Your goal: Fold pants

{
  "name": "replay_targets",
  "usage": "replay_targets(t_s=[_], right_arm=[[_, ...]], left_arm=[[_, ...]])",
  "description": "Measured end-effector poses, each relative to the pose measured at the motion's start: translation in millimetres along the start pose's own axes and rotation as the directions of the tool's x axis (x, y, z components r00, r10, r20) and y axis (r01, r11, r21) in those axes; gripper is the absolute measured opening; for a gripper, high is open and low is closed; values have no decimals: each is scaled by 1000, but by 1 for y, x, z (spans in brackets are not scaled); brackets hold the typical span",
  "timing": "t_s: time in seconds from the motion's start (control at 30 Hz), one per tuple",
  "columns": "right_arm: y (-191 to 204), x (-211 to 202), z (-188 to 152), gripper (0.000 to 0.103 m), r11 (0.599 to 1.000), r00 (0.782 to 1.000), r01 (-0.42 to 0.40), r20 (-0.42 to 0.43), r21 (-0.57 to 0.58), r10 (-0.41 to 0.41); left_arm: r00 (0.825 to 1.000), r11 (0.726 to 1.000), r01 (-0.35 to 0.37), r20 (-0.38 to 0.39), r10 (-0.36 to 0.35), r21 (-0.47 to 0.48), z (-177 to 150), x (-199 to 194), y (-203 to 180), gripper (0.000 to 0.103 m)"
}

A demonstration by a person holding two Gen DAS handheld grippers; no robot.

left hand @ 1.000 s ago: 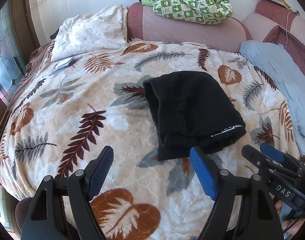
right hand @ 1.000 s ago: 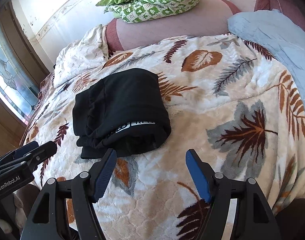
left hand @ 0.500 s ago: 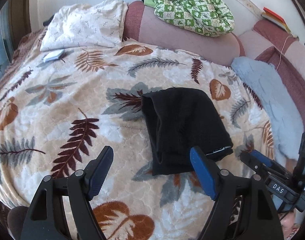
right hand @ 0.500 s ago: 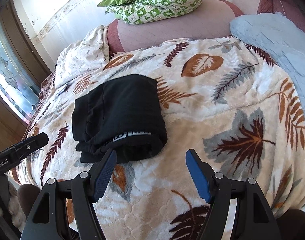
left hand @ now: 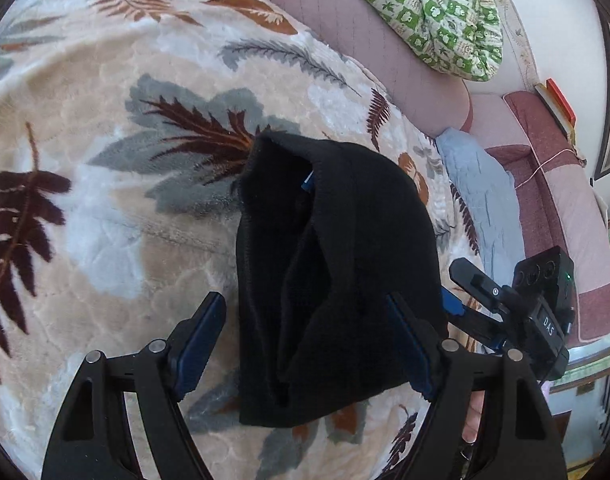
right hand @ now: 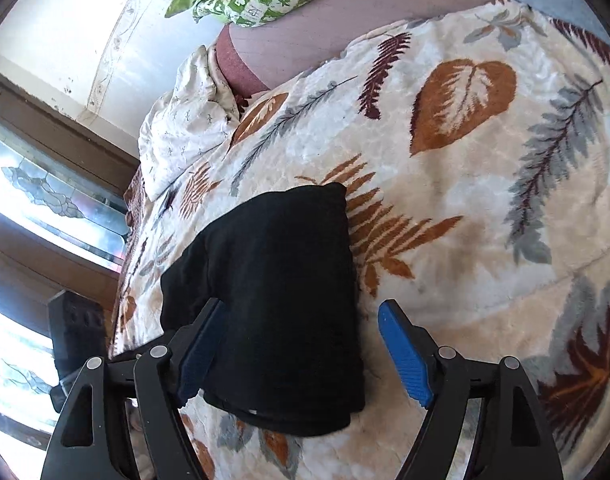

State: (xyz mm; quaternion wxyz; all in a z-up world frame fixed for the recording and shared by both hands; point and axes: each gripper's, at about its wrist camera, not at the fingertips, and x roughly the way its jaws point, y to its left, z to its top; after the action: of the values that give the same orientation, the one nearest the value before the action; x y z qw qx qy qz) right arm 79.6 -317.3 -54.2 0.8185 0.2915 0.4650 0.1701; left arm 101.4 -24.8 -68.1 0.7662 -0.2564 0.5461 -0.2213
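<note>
Late in the fold, by the look of it: pants (left hand: pixel 337 272) already reduced to a compact black bundle on the leaf-print blanket (left hand: pixel 105 208). Left gripper (left hand: pixel 317 344) low over the bundle's near end, jaws spread wide either side of the cloth, nothing clamped. Right gripper (right hand: pixel 301 348) likewise wide open and holding nothing, left finger (right hand: pixel 203 340) over the bundle's near left corner, right finger (right hand: pixel 403 354) just beside its right edge above bare blanket. Probably next: either a last doubling-over or a squaring and patting flat; calls for closing on the thick near hem without dragging blanket pile up with it. Loose layers gaping at the bundle's left side, likely to spill if lifted by one corner only. Open blanket left, right and beyond the bundle, ample for sliding. Farther off, blue cloth (left hand: pixel 477 196) to its right; past that, pink headboard cushion (left hand: pixel 369 40) with green patterned quilt (left hand: pixel 429 12) on top.
</note>
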Motion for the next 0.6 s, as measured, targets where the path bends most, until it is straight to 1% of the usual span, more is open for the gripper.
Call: replay_targets(t_s=[0.07, 0.17, 0.2, 0.3, 0.37, 0.4, 0.43, 0.47, 0.5, 0.53, 0.57, 0.6], right_arm=[[-6, 12, 7, 84, 999, 1000, -15, -21, 32, 16], [-9, 26, 15, 84, 998, 999, -29, -38, 50, 31], [-8, 29, 17, 84, 998, 998, -31, -45, 49, 33], [-2, 43, 19, 84, 999, 996, -32, -78, 21, 33], [4, 52, 18, 84, 999, 995, -29, -101, -13, 28], [7, 56, 17, 86, 999, 994, -24, -109, -27, 21], [11, 58, 15, 85, 999, 994, -12, -109, -42, 8], [14, 58, 14, 84, 998, 994, 1, -106, -59, -7], [16, 58, 13, 77, 998, 995, 7, -103, -70, -14], [18, 56, 11, 72, 997, 995, 19, -97, -78, -27], [19, 54, 11, 65, 996, 995, 23, -94, -81, -31], [20, 52, 10, 60, 996, 995, 20, -92, -82, -28]], left_arm=[[1000, 1000, 15, -14, -16, -22, 3, 9, 4, 79], [999, 999, 32, -4, -32, -8, 6, 14, 0, 83], [999, 999, 33, -5, -33, -1, 7, 16, -2, 85], [1000, 999, 9, -6, -9, 41, 6, 22, -10, 91], [1000, 996, -26, -6, 26, 88, 5, 26, -19, 91], [999, 992, -46, -3, 46, 114, 3, 26, -23, 88], [999, 990, -53, 1, 53, 130, 2, 25, -25, 81], [998, 989, -57, 1, 57, 138, 1, 24, -27, 66], [998, 987, -67, 4, 67, 144, 1, 23, -28, 55], [998, 987, -65, 8, 64, 149, 0, 20, -30, 51], [998, 986, -55, 12, 54, 155, 0, 15, -32, 43], [998, 984, -61, 20, 58, 167, 0, 12, -35, 39]])
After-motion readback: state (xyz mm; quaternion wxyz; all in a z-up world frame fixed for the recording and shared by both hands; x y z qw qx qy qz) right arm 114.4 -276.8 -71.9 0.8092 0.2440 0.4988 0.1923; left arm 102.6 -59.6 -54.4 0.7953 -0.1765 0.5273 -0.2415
